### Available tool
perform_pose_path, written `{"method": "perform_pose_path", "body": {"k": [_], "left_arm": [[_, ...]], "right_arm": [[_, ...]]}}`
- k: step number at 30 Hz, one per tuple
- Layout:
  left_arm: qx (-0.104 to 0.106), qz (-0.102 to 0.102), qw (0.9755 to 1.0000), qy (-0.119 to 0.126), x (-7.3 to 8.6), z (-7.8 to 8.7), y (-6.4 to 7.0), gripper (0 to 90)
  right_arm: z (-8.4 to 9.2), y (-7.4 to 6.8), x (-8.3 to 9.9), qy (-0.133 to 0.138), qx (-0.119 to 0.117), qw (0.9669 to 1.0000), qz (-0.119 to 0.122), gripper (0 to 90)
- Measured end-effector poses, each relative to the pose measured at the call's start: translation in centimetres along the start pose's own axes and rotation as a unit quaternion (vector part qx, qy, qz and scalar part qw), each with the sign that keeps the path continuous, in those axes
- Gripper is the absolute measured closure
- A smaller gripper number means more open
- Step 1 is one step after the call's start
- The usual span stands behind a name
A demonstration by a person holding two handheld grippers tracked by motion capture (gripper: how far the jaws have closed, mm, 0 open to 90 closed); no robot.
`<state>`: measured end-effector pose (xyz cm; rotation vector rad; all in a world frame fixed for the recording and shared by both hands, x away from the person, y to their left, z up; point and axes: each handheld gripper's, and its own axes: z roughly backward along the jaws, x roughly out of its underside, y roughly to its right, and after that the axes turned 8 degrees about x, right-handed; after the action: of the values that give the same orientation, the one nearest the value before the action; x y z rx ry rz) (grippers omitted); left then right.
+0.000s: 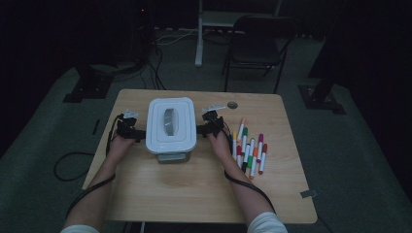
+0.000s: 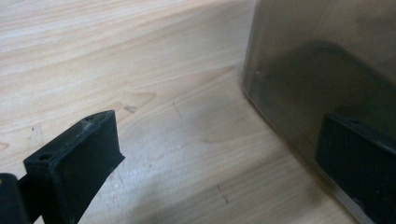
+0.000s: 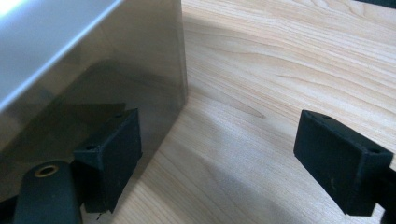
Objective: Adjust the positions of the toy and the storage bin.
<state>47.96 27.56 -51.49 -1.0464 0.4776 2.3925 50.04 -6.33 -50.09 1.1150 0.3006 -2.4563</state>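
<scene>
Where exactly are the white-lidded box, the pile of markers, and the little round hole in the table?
white-lidded box (image 1: 171, 125): high view, on the lid's top.
markers (image 1: 250, 148): high view, middle of the pile.
round hole (image 1: 232, 105): high view, on the dark grommet near the table's far edge.

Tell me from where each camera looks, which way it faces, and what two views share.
High view: sits above the person's side, looks forward and down on the table, box and markers; both forearms, left gripper and right gripper show.
Left gripper view: rides the left gripper, looks low along its open jaws at the box wall.
Right gripper view: rides the right gripper, looks low along its open jaws at the box wall.
Shared: both gripper views show the box wall and table.
</scene>
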Motion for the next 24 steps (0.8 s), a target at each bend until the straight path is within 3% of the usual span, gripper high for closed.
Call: {"method": "perform_pose_path", "body": {"k": [11,16,24], "left_arm": [[-0.009,-0.011,0.9999,-0.004,-0.2,0.2,1.2,0.9],[-0.01,-0.02,0.9997,-0.01,-0.3,0.3,2.1,0.9],[-0.006,-0.038,0.9989,-0.025,-0.4,0.4,3.9,1.0]], "right_arm": [[0.5,0.4,0.2,0.004,-0.006,1.0,-0.004,17.2],[0.9,0.8,0.7,0.003,-0.021,0.9997,-0.008,17.3],[2.0,1.2,1.5,0.005,-0.018,0.9997,0.013,18.7]]}}
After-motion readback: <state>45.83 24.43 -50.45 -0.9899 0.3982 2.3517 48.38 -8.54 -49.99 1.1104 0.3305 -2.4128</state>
